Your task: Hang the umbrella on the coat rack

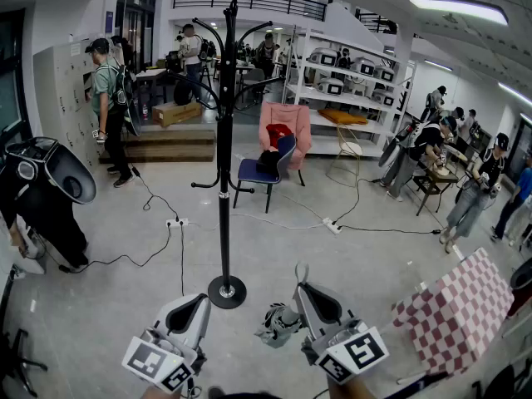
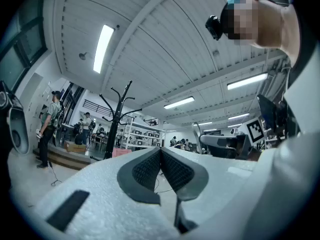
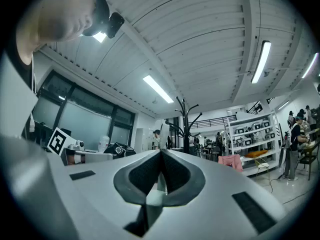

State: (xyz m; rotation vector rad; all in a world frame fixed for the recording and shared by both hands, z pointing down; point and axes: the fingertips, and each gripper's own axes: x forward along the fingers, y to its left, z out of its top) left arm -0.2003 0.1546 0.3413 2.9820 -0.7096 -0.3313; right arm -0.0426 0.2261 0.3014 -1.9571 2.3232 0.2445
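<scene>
Item: umbrella (image 1: 278,322), folded, grey, crumpled canopy; status not yet hung. Location: low over the floor between the two grippers, just right of the round base of the coat rack (image 1: 224,181), apart from the pole. Holder: right gripper (image 1: 302,289), jaws closed on a pale, narrow part of the umbrella that runs up between the pads and curves out above the tips; whether this is the handle or a strap cannot be told. The bundle hangs beside and below that gripper. Left gripper (image 1: 200,299): jaws pressed together with nothing between them, held level with the right one, just left of the rack's base. Both are held near the person's body, at the bottom of the head view, jaws pointing forward and upward toward the rack. Rack: black, upright, curved hooks (image 1: 230,23) at the crown and a lower pair partway down the pole, all bare. Progress, as judged: pick-up done, approach to the rack largely done. Remaining: lift the umbrella to one of the hooks, pass its pale upper part over the hook, and let go. Nearby: blue chair (image 1: 259,171) behind the rack, checked cloth (image 1: 457,310) to the right.
</scene>
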